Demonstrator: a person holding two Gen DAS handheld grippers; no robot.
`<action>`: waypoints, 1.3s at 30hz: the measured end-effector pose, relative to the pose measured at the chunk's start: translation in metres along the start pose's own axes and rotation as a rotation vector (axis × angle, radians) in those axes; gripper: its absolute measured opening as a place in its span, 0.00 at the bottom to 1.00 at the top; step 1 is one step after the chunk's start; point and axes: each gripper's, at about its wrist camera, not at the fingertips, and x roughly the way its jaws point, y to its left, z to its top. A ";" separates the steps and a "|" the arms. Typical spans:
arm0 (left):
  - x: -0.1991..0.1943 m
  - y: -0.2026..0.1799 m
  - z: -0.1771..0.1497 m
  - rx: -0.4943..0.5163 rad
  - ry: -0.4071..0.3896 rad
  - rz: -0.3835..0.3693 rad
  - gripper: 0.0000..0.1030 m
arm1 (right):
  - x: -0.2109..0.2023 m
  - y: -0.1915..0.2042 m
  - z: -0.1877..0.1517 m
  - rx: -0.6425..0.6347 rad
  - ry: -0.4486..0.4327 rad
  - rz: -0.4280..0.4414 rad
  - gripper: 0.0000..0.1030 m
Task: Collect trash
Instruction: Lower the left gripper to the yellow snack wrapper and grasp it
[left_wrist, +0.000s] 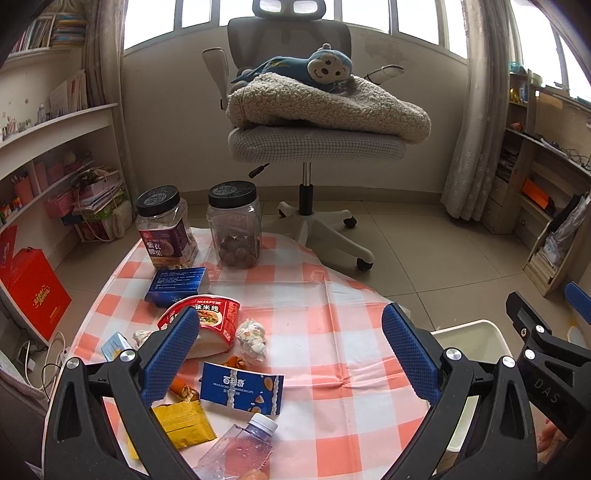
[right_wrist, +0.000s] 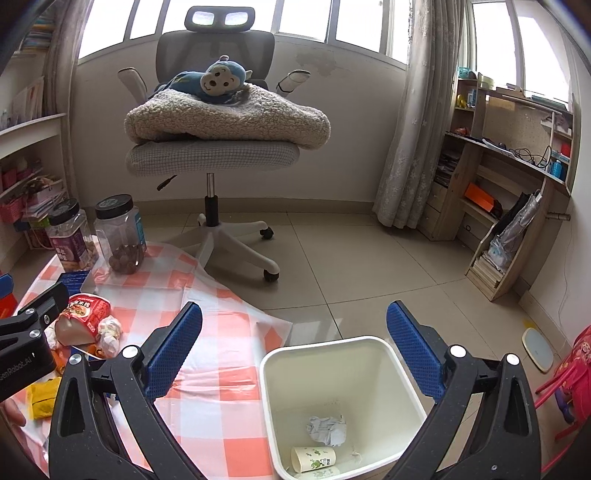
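Checked orange-white cloth (left_wrist: 332, 332) carries the trash: noodle cup (left_wrist: 207, 317), crumpled wad (left_wrist: 253, 339), blue wrapper (left_wrist: 242, 391), yellow packet (left_wrist: 181, 424), bottle (left_wrist: 240, 450). Left gripper (left_wrist: 295, 354) hangs above them, jaws wide, empty. Right gripper (right_wrist: 295, 350) gapes empty over white bin (right_wrist: 332, 369) holding paper and a cup. Office chair (left_wrist: 314, 129) beyond.

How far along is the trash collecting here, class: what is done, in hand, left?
Done: a crumpled paper and a paper cup lie in the bin. In hand: nothing; the left claw and right claw are open. Left: the noodle cup, biscuit wrapper and yellow packet on the table.
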 end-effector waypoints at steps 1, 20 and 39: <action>0.003 0.008 -0.001 -0.001 0.016 0.017 0.93 | 0.001 0.007 0.000 -0.002 0.006 0.014 0.93; 0.082 0.174 -0.083 -0.232 0.626 0.062 0.93 | 0.045 0.124 -0.020 -0.062 0.265 0.270 0.93; 0.131 0.153 -0.140 0.169 0.765 -0.088 0.64 | 0.085 0.174 -0.041 -0.289 0.374 0.394 0.93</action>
